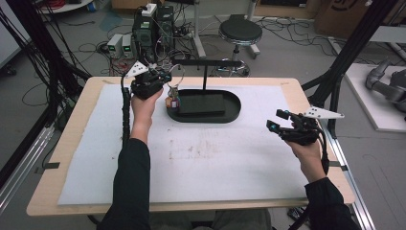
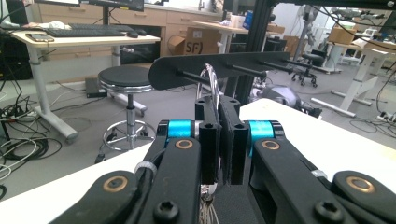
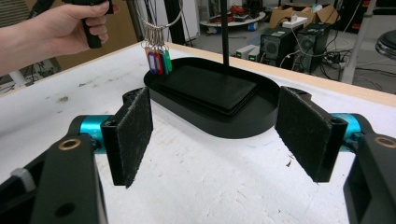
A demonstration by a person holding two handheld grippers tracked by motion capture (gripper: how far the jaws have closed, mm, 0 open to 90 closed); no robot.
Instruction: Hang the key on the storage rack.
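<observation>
Cluttered lab floor with cables, a round stool (image 1: 240, 31) and computer boxes surrounds a wooden table (image 1: 297, 91) covered by a white sheet.

At the centre of the work is a wire key ring (image 3: 159, 21) carrying several coloured key tags (image 3: 158, 61). It hangs in the air, above the left end of a black oval stand base (image 1: 233, 106), with the tags dangling just over the base's rim. The left gripper (image 1: 163, 76) holds the ring, its jaws closed on the wire; in the left gripper view the wire loop (image 2: 211, 77) rises from between the pressed pads, right in front of the stand's crossbar (image 2: 224, 70) and its row of pegs. A peg (image 2: 191, 77) sits just beside the loop, but whether the ring is already over it cannot be told.

Judging from this, the hanging of the ring seems to be in its last stage: the ring is lifted and brought to the bar, while the release remains to be done.

The right gripper (image 1: 282, 122) hovers off to the right of the base, well apart from the ring, with its jaws spread wide and nothing between them.
</observation>
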